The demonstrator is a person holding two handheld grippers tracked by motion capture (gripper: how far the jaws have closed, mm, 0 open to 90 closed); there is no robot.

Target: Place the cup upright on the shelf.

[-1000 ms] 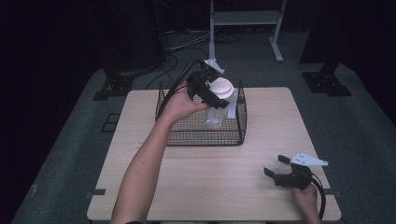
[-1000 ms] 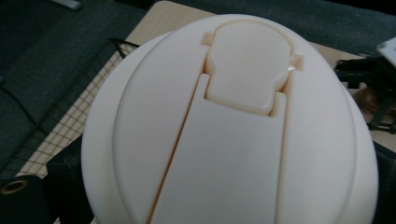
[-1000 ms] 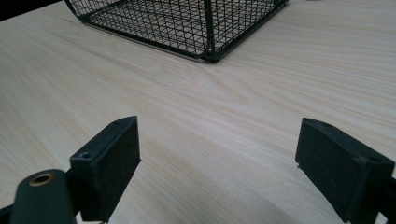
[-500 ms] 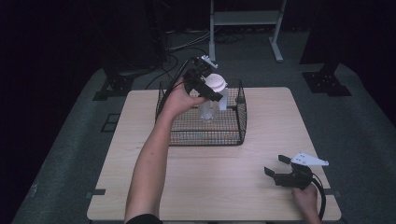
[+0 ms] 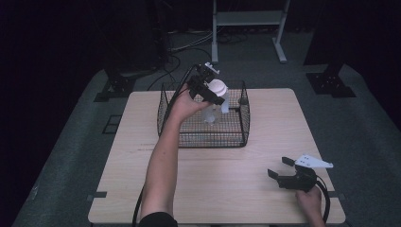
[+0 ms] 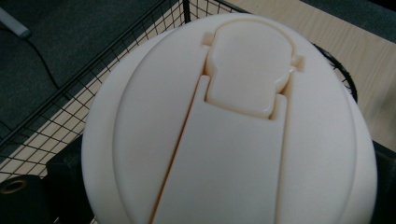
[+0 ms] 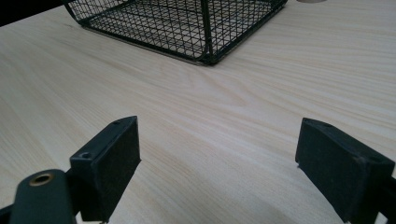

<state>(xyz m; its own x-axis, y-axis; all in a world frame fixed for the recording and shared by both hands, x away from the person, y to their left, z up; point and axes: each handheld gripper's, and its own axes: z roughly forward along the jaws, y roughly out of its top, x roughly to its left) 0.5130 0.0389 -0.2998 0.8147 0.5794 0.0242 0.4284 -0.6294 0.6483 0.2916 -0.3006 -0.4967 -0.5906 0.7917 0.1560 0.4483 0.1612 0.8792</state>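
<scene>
Clear plastic bottle with a round white flip-top lid [image 5: 216, 97]: you held it by the lid in your left gripper [image 5: 206, 90], clamped on it, lifted above the black wire-mesh basket [image 5: 203, 137] at the far middle of the light wooden table [image 5: 208, 189]. The bottle's clear body hung over the basket's interior. In the left gripper view the white lid [image 6: 233, 121] sat close against the camera, basket mesh behind it. Your right gripper [image 5: 283, 171] rested on the table's near right corner, jaws spread wide and empty, well apart from the basket [image 7: 187, 23].
</scene>
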